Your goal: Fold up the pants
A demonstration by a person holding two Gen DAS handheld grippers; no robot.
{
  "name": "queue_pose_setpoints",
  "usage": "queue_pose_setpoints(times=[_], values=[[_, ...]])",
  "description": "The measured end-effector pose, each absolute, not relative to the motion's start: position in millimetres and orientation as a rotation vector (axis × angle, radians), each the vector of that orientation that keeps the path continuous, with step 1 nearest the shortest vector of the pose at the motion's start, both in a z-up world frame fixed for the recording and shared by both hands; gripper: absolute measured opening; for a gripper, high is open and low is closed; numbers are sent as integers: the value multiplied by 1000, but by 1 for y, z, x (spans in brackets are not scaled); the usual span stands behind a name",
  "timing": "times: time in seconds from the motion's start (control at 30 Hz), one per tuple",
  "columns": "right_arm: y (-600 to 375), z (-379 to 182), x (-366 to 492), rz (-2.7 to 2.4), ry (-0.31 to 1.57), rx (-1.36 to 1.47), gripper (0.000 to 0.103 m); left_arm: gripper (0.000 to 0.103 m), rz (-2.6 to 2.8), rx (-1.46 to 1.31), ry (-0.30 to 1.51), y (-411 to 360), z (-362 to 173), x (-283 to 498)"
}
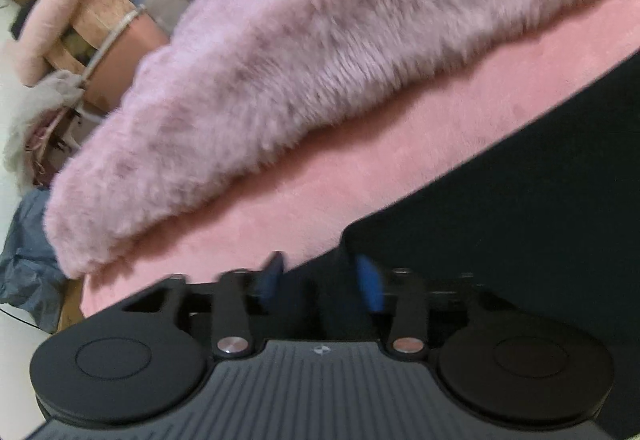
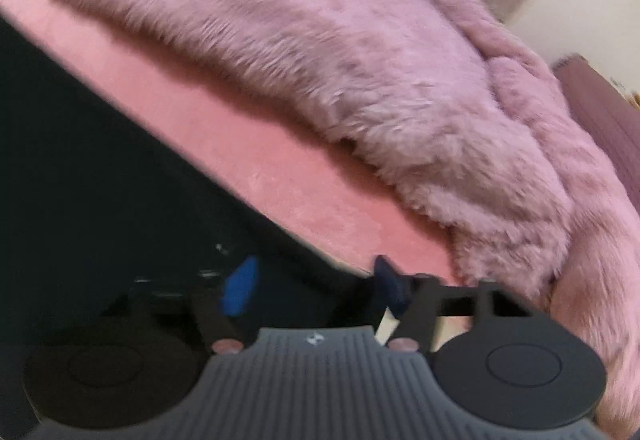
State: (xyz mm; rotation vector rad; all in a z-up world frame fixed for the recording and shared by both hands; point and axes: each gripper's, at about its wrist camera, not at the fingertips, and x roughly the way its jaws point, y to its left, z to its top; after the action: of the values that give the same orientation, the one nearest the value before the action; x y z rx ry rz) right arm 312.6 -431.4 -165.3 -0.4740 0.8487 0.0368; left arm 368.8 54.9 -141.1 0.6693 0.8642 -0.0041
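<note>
Black pants (image 1: 520, 200) lie diagonal along pink bed edge; L tongs (image 1: 320, 280) & R tongs (image 2: 316, 284) wide, empty.

Support: bed (image 1: 360, 176) with smooth pink cover, running as a diagonal band in both wrist views. Directly on it: fluffy pink blanket (image 1: 320, 40), piled toward 12 o'clock of the cover, shaggy edge overlapping it. Black pants (image 1: 520, 200) laid flat on the cover toward 5 o'clock in left view, toward 8 o'clock in right view (image 2: 80, 160). Pants and blanket apart, bare cover between.
</note>
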Motion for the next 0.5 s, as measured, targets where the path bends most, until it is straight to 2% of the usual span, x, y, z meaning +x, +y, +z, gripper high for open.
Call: queue_pose_setpoints(times=[0.13,0.23,0.33,0.4,0.47,0.5], values=[[-448,-135,279,-77,803,-219,61,58,-63,529,813,52,-105,328],[-469,-125,235,-146,798,66,61,52,-118,434,834,44,-97,300],[-488,-133,186,-245,783,338,59,49,-137,386,846,36,-104,278],[-501,-146,160,-302,773,544,59,41,-143,353,877,35,-112,271],[-511,-161,143,-332,760,708,58,40,-145,324,906,34,-119,266],[-514,-169,137,-350,753,778,54,35,-144,298,928,35,-123,266]])
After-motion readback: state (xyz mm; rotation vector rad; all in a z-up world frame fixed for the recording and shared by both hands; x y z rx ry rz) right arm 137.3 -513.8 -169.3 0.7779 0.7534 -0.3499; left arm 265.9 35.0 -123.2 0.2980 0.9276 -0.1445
